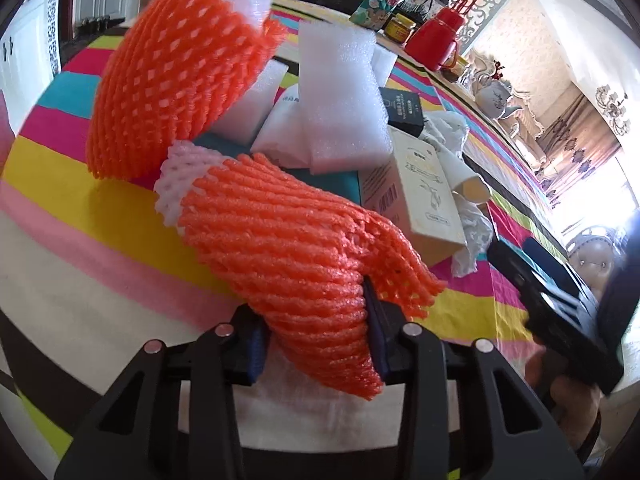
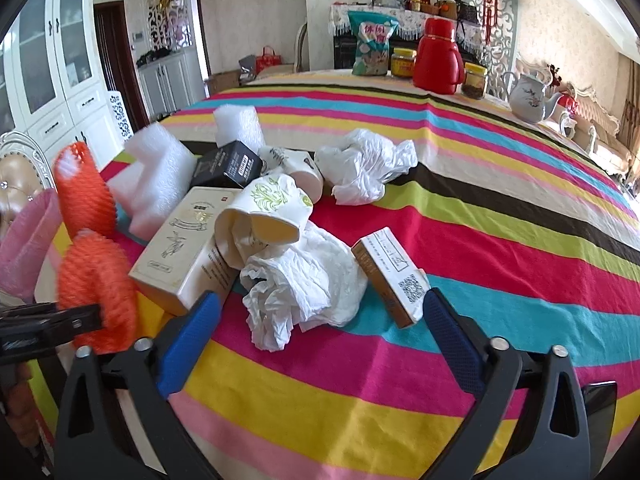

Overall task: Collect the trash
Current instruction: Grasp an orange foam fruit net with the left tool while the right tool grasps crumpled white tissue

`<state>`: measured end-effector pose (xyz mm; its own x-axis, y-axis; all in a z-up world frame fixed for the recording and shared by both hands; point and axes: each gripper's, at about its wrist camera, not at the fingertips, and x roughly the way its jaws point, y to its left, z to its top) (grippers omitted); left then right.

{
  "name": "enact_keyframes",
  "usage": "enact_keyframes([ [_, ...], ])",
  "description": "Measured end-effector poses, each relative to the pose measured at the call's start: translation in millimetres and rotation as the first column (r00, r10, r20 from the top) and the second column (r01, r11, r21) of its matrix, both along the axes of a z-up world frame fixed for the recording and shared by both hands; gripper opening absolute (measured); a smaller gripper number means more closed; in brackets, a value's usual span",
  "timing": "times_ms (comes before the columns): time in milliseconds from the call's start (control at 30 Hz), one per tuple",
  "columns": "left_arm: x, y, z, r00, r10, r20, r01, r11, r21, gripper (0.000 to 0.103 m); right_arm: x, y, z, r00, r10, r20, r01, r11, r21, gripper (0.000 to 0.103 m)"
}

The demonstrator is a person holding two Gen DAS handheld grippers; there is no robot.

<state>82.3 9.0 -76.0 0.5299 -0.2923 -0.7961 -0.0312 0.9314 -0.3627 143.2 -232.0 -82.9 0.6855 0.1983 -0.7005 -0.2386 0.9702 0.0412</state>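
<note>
On the striped tablecloth lies a pile of trash. My left gripper is shut on the near end of an orange foam net, whose white lining shows at the far end. A second orange net stands behind it, beside white foam sheets. My right gripper is open, its blue pads either side of a crumpled tissue and touching nothing. A small brown box lies by its right finger. A cream box, a tipped paper cup and a black box lie behind.
More crumpled white paper lies mid-table. At the far edge stand a red thermos, a snack bag, jars and a white teapot. A chair and pink foam sit at the left edge.
</note>
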Motion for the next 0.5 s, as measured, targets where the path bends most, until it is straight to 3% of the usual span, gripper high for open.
enact_keyframes([
  [267, -23, 13, 21, 0.997, 0.006, 0.077, -0.01, 0.999, 0.042, 0.039, 19, 14, -16, 0.998, 0.011, -0.058, -0.012, 1.0, -0.028, 0.076],
  [367, -30, 17, 26, 0.994, 0.007, 0.108, -0.013, 0.999, 0.05, 0.039, 24, 18, -20, 0.996, 0.017, -0.085, -0.02, 0.999, -0.028, 0.058],
  [433, -33, 20, 30, 0.992, 0.008, 0.127, -0.015, 0.999, 0.052, 0.039, 26, 20, -22, 0.995, 0.031, -0.097, -0.034, 0.999, -0.024, 0.036],
  [500, -39, 23, 33, 0.99, 0.011, 0.141, -0.019, 0.998, 0.056, 0.039, 25, 19, -22, 0.995, 0.028, -0.1, -0.029, 0.999, -0.017, 0.027],
])
